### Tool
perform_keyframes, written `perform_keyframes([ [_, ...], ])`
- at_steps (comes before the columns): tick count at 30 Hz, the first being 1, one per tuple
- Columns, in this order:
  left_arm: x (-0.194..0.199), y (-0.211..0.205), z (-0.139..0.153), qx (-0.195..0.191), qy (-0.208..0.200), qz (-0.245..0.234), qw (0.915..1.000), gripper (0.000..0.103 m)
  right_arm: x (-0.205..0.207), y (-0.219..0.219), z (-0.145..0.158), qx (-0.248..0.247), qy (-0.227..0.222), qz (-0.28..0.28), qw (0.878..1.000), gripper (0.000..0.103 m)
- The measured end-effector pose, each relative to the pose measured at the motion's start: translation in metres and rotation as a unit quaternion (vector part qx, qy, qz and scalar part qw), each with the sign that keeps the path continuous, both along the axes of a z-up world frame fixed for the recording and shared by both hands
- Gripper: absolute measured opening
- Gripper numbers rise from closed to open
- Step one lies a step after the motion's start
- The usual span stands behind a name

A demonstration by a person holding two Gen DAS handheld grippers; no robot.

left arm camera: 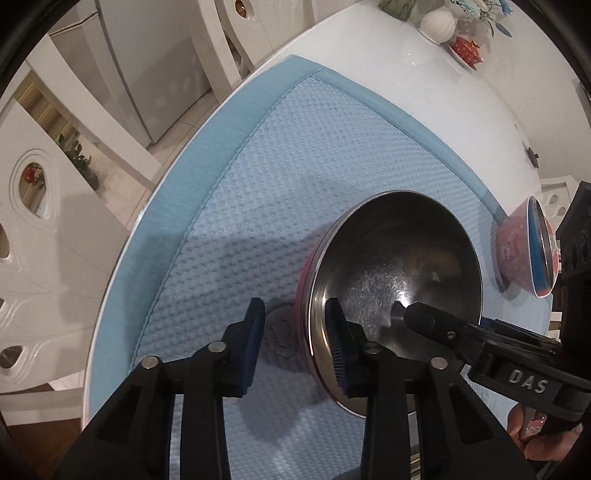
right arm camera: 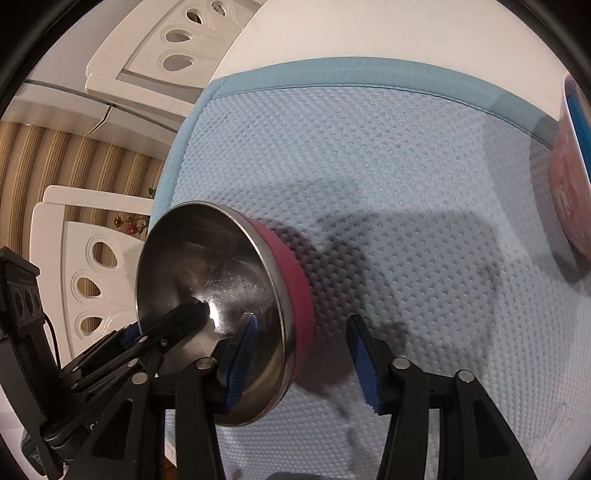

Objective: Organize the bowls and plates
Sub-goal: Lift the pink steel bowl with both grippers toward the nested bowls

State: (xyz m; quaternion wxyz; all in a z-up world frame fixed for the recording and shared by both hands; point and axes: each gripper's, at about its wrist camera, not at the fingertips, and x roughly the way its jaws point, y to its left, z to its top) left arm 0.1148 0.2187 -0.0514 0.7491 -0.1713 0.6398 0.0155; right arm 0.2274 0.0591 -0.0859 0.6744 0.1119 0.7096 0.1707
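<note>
A steel bowl with a magenta outer wall [left arm camera: 399, 280] [right arm camera: 218, 295] sits on the blue mat [left arm camera: 295, 177] [right arm camera: 369, 166]. My left gripper [left arm camera: 295, 343] is open and straddles the bowl's left rim, one finger inside and one outside. My right gripper [right arm camera: 306, 365] is open and straddles the bowl's right rim the same way. Each gripper shows in the other's view: the right gripper [left arm camera: 480, 343] and the left gripper [right arm camera: 140, 347]. A pink bowl with a blue inside [left arm camera: 524, 251] [right arm camera: 569, 177] sits on the mat to the right.
The mat lies on a white round table [left arm camera: 424, 74]. A white vase with flowers [left arm camera: 439, 24] and a red item [left arm camera: 467, 48] stand at the far edge. White chairs [right arm camera: 92, 266] and a fridge [left arm camera: 147, 74] surround the table.
</note>
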Motion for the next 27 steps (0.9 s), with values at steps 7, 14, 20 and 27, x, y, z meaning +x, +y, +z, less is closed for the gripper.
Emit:
perform_keyframes([
  [7, 0.0, -0.005, 0.005, -0.014, -0.014, 0.012, 0.9997, 0.009, -0.002, -0.001, -0.001, -0.008, -0.009, 0.005, 1.0, 0.013],
  [14, 0.003, -0.01, 0.013, -0.006, -0.018, 0.009, 0.9998, 0.008, -0.002, -0.006, 0.011, -0.028, -0.026, 0.015, 0.999, 0.013],
  [20, 0.006, -0.019, 0.026, 0.0, -0.027, 0.005, 0.9996, 0.008, 0.0, -0.016, 0.022, -0.032, -0.031, 0.011, 0.999, 0.013],
  [27, 0.012, -0.034, 0.037, 0.003, -0.028, -0.003, 0.9996, 0.009, 0.0, -0.031, 0.032, -0.025, -0.023, -0.008, 0.999, 0.013],
])
